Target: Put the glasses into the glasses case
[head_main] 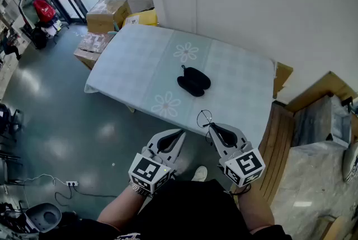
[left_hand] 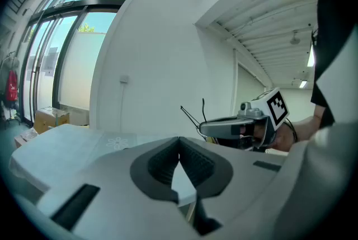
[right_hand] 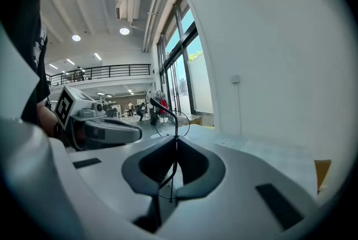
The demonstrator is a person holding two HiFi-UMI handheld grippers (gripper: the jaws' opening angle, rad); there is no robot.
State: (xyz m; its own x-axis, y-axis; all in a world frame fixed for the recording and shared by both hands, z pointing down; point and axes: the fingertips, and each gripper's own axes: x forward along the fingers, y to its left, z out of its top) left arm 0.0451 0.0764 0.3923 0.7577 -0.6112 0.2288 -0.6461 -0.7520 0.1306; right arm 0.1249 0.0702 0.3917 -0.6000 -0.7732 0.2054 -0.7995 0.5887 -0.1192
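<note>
Right gripper [head_main: 212,126] is pinched on the glasses [head_main: 204,117], short of the glasses case [head_main: 193,81] (left gripper [head_main: 181,133] is pressed together). Insertion is not yet done.

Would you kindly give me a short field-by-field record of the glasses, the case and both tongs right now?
glasses: thin wire frame, held in the right tongs near the front edge of the table
glasses case: black, on the table's middle, apart from both tongs
left tongs: shut, empty, beside the right tongs
table: pale cloth with flower prints
task state: glasses not yet in the case
</note>
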